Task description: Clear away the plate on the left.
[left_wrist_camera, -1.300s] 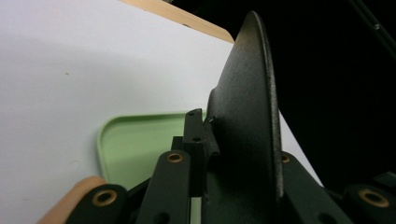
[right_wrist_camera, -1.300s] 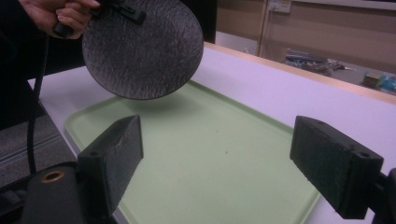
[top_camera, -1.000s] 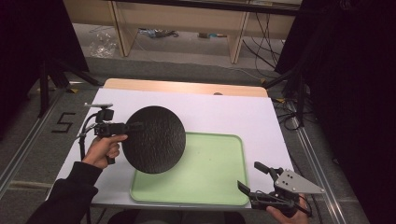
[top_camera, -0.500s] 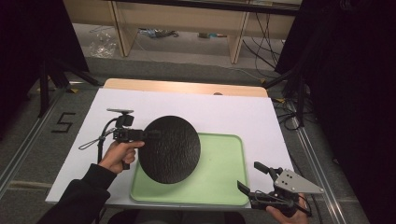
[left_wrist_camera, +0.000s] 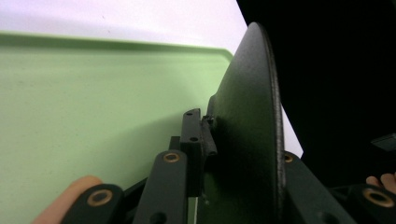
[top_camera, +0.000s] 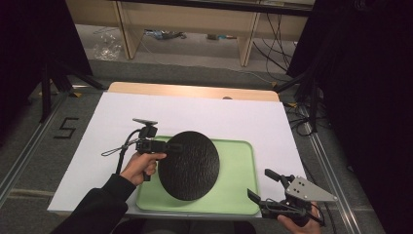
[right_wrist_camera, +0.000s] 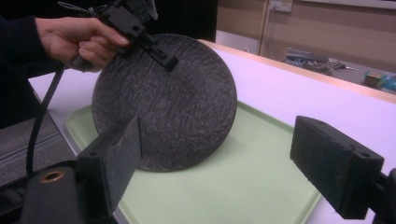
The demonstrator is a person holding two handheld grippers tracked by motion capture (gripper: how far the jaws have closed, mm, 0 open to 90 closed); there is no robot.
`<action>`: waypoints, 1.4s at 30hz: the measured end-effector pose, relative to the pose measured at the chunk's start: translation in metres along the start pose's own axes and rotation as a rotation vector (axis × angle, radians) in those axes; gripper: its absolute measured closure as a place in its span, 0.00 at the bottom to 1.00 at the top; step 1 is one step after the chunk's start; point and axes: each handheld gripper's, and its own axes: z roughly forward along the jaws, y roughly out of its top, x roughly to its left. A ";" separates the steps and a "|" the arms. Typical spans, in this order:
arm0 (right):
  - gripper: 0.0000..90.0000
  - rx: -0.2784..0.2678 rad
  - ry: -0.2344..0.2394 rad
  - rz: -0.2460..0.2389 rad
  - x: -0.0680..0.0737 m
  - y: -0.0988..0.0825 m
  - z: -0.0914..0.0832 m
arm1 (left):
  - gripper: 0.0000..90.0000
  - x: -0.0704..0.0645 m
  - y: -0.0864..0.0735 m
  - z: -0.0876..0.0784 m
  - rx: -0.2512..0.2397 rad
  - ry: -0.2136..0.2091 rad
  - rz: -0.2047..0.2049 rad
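A black plate [top_camera: 189, 165] is pinched at its nine o'clock rim by the left gripper [top_camera: 171, 146] and held tilted over the green tray [top_camera: 236, 187]. The right gripper [top_camera: 263, 190], jaws spread, is held at the tray's five o'clock corner, apart from the plate.

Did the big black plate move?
Yes. The black plate, held by the left gripper, moved right and toward the person, farther over the green tray.

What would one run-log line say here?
left gripper: shut on black plate | plate: tilted above green tray | right gripper: open, idle
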 end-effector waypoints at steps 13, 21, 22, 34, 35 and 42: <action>0.20 -0.001 0.006 0.001 0.000 0.000 -0.002 | 0.84 0.007 -0.008 0.011 0.129 0.122 0.009; 0.20 -0.005 -0.002 0.005 0.000 0.000 -0.002 | 0.78 0.015 -0.010 -0.007 0.180 0.151 0.019; 0.20 0.002 0.002 0.003 0.000 0.000 -0.003 | 0.78 0.016 -0.011 -0.008 0.176 0.135 0.013; 0.20 0.006 0.001 -0.003 0.001 -0.001 -0.002 | 0.72 0.016 -0.023 -0.019 0.286 0.248 0.144; 0.20 0.006 -0.003 -0.002 0.001 0.000 -0.002 | 0.72 0.017 -0.023 -0.021 0.289 0.251 0.150; 0.20 0.020 0.005 0.007 0.003 0.000 -0.001 | 0.66 0.016 -0.030 -0.020 0.340 0.316 0.206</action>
